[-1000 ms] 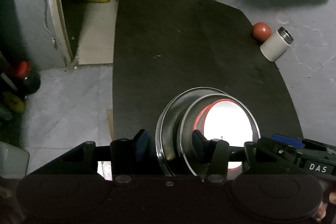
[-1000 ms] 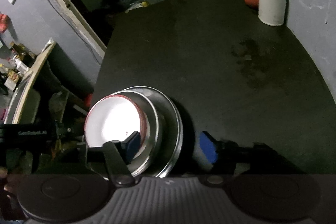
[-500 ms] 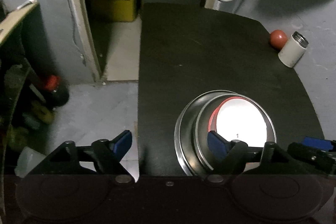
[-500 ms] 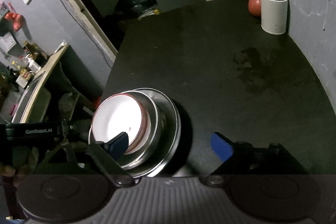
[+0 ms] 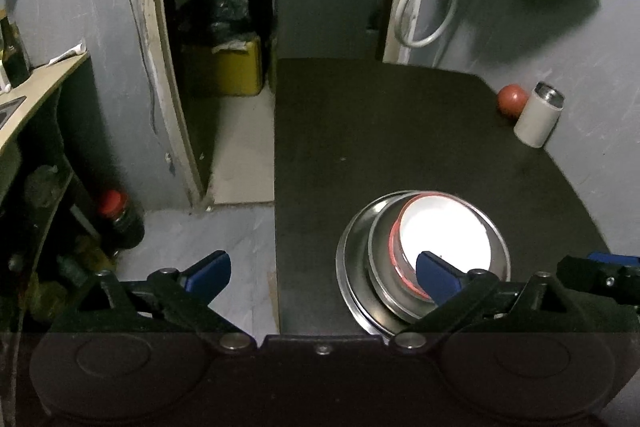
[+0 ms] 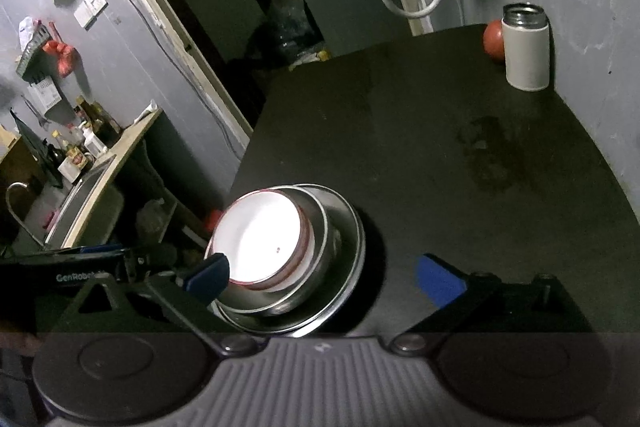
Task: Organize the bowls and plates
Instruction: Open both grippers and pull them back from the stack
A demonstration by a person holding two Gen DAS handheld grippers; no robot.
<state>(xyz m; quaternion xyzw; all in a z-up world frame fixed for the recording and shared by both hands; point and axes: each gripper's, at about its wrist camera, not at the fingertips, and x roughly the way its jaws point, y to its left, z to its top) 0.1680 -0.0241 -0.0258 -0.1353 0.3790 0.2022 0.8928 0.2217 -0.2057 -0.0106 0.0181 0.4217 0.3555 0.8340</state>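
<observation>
While both sets of jaws were opening, nothing between them, the nested stack of bowls (image 6: 280,259) sat near the counter (image 6: 440,147) edge, seemingly released there for tidiness.

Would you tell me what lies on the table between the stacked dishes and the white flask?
Nothing: between the stacked dishes and the white flask the dark table is bare apart from a faint stain, clearest in the right wrist view.
</observation>
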